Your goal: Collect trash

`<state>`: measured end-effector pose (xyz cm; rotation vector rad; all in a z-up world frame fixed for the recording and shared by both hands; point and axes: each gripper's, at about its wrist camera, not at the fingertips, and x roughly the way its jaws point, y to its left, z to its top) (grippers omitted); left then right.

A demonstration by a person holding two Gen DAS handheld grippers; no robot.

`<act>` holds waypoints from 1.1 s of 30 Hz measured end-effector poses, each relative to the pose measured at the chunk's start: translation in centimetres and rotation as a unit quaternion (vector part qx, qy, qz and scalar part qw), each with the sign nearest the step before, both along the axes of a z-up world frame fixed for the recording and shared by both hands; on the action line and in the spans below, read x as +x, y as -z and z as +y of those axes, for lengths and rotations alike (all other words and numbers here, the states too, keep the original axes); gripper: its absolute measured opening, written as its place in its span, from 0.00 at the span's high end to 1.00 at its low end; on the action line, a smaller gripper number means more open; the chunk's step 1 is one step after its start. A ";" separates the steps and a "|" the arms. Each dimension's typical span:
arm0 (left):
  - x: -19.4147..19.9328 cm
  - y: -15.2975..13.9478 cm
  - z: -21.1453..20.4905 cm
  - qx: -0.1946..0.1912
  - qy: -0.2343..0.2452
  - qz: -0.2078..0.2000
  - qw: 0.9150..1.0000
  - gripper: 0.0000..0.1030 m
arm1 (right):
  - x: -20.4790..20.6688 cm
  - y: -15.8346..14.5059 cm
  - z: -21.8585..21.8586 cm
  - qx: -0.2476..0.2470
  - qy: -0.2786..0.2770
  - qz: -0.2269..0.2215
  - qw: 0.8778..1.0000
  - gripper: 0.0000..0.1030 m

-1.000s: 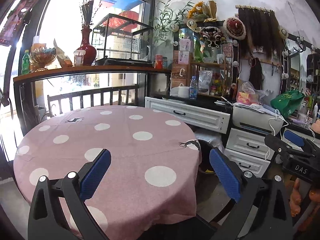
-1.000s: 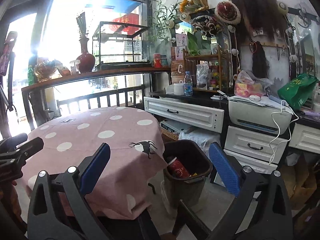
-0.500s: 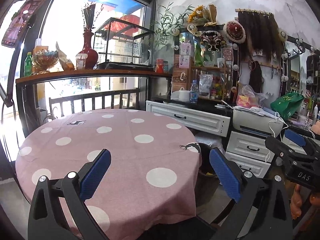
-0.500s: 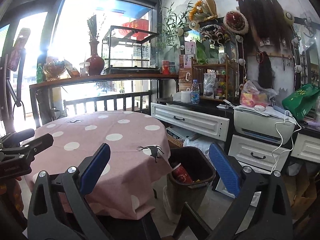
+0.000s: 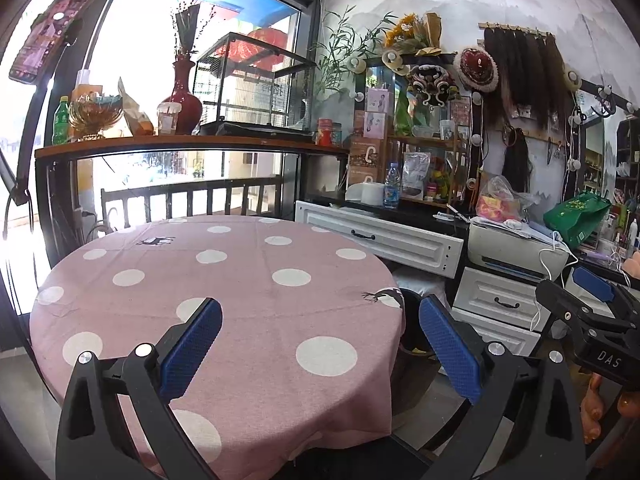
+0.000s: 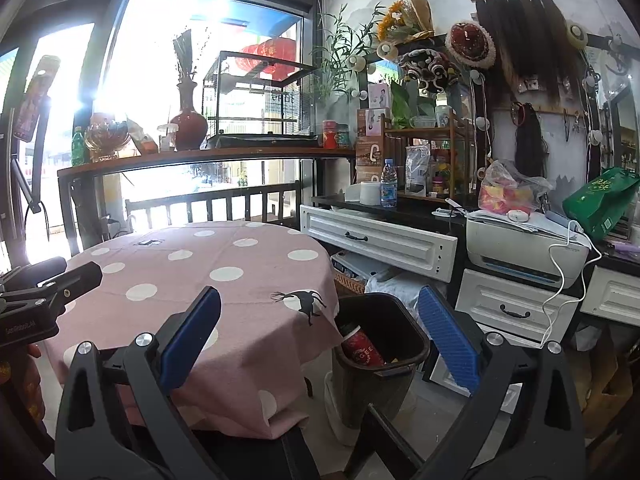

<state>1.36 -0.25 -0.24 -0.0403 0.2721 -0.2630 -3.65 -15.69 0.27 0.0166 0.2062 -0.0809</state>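
Left gripper (image 5: pixel 320 344): blue-padded fingers spread wide, nothing between them, held above the near edge of the round table (image 5: pixel 224 280) that fills the lower centre of the left wrist frame. The table carries a pink cloth with white dots; no loose item shows on it.

Right gripper (image 6: pixel 320 344): fingers likewise spread wide and empty, sitting at lower centre of the right wrist frame. Between them, just right of the table's hanging cloth, stands a dark trash bin (image 6: pixel 400 360) on the floor. A red can (image 6: pixel 362 346) lies inside the bin, leaning against its left wall. In the left wrist view only a sliver of the bin shows at the table's right edge.

Each gripper appears at the margin of the other's frame: the right one at the right edge of the left wrist view, the left one at the left edge of the right wrist view.

White drawers (image 6: pixel 380 242) and a printer (image 6: pixel 524 248) occupy the right half of the frame behind the bin.
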 end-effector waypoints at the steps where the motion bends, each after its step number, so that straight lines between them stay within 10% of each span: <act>1: 0.0 0.0 0.0 0.000 0.001 0.002 1.000 0.05 | 0.0 0.0 0.0 -0.001 0.000 0.001 1.000 0.06; 33: 0.1 0.2 -0.3 0.002 -0.002 0.007 1.000 0.05 | 0.3 0.4 0.1 0.001 -0.004 0.010 1.000 0.06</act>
